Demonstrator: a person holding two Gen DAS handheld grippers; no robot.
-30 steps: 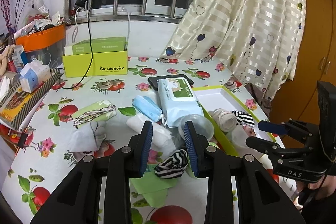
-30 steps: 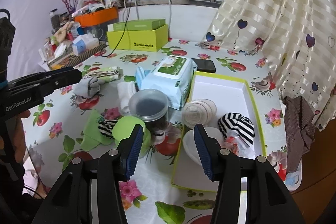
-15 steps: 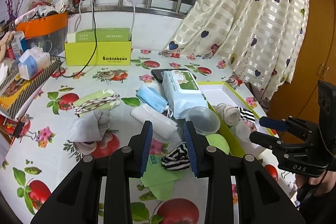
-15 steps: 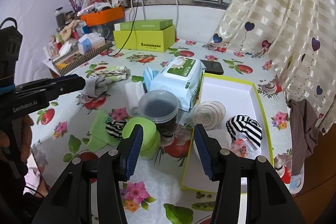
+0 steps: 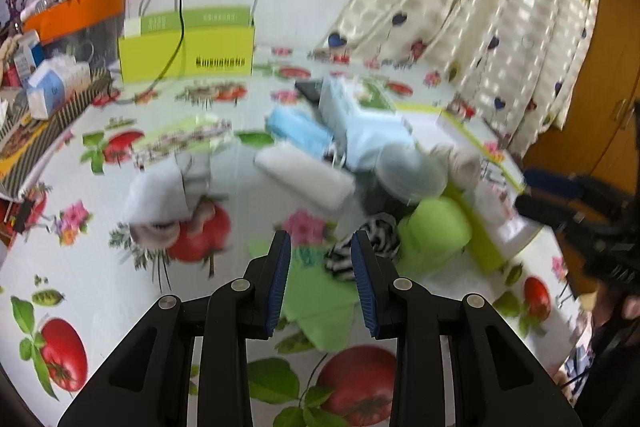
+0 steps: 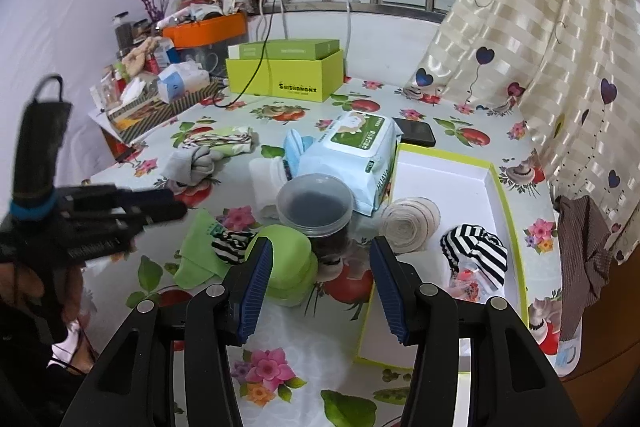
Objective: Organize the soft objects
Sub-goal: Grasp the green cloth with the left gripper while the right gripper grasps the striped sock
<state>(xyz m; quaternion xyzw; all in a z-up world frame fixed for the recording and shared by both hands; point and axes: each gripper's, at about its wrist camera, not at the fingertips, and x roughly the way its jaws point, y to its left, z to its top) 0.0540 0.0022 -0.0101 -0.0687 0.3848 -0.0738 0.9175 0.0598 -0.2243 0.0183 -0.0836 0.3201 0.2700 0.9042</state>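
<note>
Step in hand: the striped sock (image 5: 366, 241) is being approached by the left hand-held gripper (image 5: 320, 281); judged from the layout, soft things are being gathered into the tray (image 6: 498, 187).
Left hand-held gripper: it is being held partly open, nothing between its pads; the sock is lying just past the right fingertip, lower centre of the left view.
Right hand-held gripper (image 6: 320, 285): it is being held wide open and empty, low centre of the right view, over the gap between the green lid (image 6: 286, 259) and the tray edge.
Sock: it is lying on the green cloth (image 6: 196, 251) on the surface (image 5: 100, 267), touching the lid, left of the tray.
Tray contents: a rolled bandage (image 6: 410, 223) and a second striped sock (image 6: 476, 255) are already sitting inside, right of centre.
Next move: the left hand-held gripper is probably needing to be shifted right and lowered so the sock is being straddled, not the cloth beneath.
Change since earlier frames: the left view is now being blurred by motion and the sock is sitting further right of the pads; the right hand-held gripper is being kept equally wide.
</note>
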